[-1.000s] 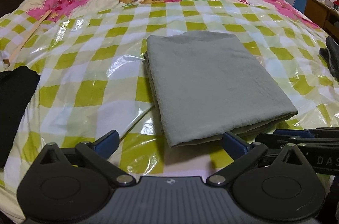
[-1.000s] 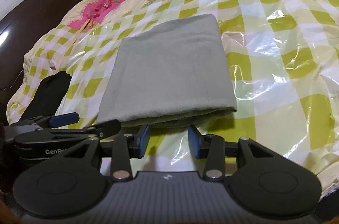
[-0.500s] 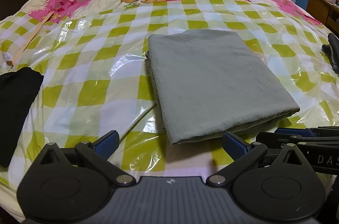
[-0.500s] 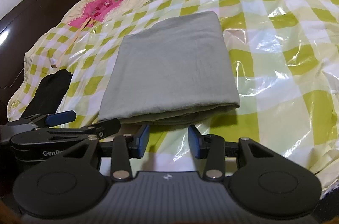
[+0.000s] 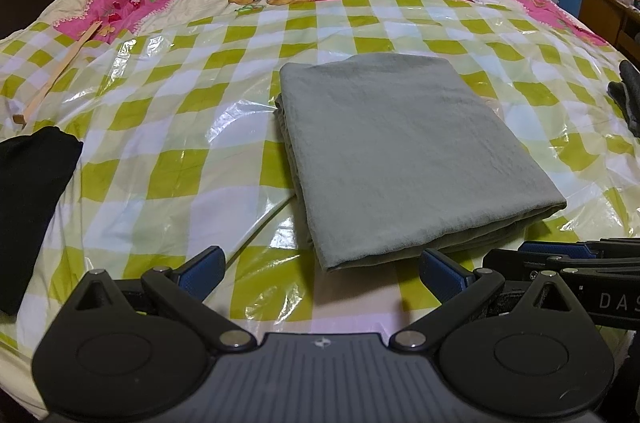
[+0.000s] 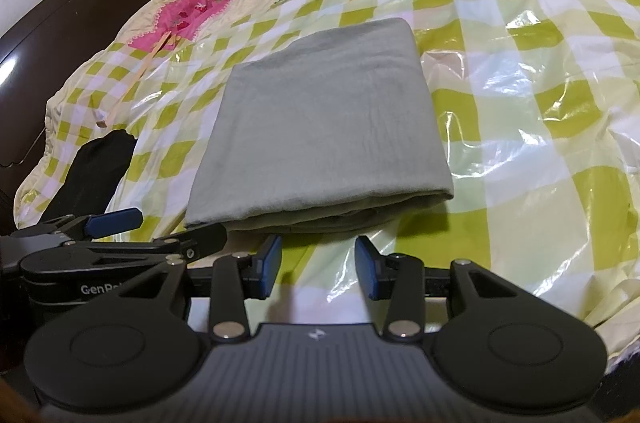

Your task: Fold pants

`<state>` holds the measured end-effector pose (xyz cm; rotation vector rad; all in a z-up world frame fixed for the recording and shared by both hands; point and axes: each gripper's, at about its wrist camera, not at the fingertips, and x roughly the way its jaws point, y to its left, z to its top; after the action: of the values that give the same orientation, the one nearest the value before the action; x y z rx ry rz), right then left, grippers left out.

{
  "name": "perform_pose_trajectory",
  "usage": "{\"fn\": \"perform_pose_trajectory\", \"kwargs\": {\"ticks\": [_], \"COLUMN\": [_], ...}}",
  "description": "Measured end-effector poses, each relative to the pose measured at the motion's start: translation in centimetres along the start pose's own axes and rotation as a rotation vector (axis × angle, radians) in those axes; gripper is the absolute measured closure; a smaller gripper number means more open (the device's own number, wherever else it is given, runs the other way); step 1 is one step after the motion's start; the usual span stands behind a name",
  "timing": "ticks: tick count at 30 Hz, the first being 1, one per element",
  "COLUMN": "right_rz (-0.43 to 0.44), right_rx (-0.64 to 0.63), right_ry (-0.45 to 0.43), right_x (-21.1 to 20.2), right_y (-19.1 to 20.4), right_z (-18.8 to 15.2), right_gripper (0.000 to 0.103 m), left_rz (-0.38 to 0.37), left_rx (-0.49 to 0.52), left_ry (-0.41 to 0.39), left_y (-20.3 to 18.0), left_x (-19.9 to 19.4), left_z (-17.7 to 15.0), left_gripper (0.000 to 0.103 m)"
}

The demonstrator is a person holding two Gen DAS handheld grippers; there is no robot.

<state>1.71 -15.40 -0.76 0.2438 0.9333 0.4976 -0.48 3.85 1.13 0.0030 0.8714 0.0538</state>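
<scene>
Nothing has shifted since the earlier frames: your two hands hold where they were and the pants lie just as before.

From the left wrist, your left hand-held gripper (image 5: 322, 273) is spread wide, its blue pads clear of any cloth. Just beyond it, the grey-green pants (image 5: 404, 151) lie folded into a neat rectangle on the bed (image 5: 168, 159), over the checked cover and clear plastic sheet. A black garment (image 5: 28, 199) lies at the left edge, a wooden stick (image 5: 56, 75) further back.

From the right wrist, your right hand-held gripper (image 6: 319, 269) stands partly spread with nothing between its pads, just short of the pants' (image 6: 324, 119) near folded edge. Your left hand-held gripper (image 6: 120, 227) shows at the lower left, beside the pants' corner.
</scene>
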Motion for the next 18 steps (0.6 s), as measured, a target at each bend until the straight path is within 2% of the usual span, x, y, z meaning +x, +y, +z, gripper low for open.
{"fn": "perform_pose_trajectory", "kwargs": {"ticks": [18], "right_rz": [-0.003], "right_rx": [0.000], "right_ry": [0.003], "right_x": [0.09], "right_y": [0.05], "right_z": [-0.24], "right_gripper": [0.061], "left_rz": [0.007], "left_rx": [0.001], "left_ry": [0.009], "left_y": [0.05], "left_x": [0.06], "left_z": [-0.21], "left_gripper": [0.000]}}
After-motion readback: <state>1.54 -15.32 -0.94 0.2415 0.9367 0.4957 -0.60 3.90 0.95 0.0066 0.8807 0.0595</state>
